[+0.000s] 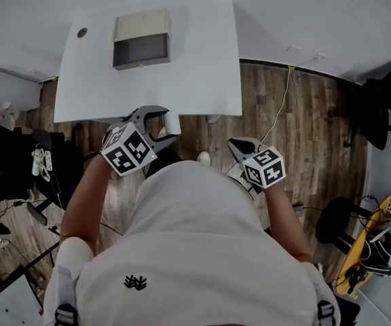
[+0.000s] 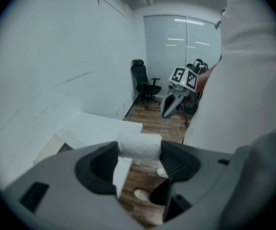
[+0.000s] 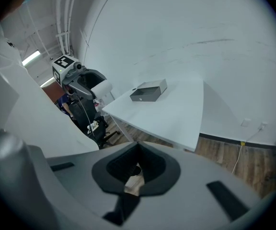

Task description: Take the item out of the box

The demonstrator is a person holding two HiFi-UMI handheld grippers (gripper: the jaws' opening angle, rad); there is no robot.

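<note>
The left gripper (image 2: 139, 153) is showing matt grey plastic and ribbed dark pads (image 2: 102, 164) around a soft white roll (image 2: 139, 144) (paper or cloth, hard to tell), while the smooth matt white table (image 1: 195, 66) is bearing a dull grey, tan-flapped box (image 1: 141, 49) over a grainy wood-plank floor (image 1: 304, 114).

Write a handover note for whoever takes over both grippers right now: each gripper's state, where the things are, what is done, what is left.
Left gripper: shut on the white roll, held in the air off the near edge of the table.
Right gripper: jaws together, nothing between them, held low beside the person's body.
Box: open, at the far side of the table; its inside looks dark and empty.
Done: the roll is out of the box.
Left: probably only to set the roll down, perhaps on the table.
</note>
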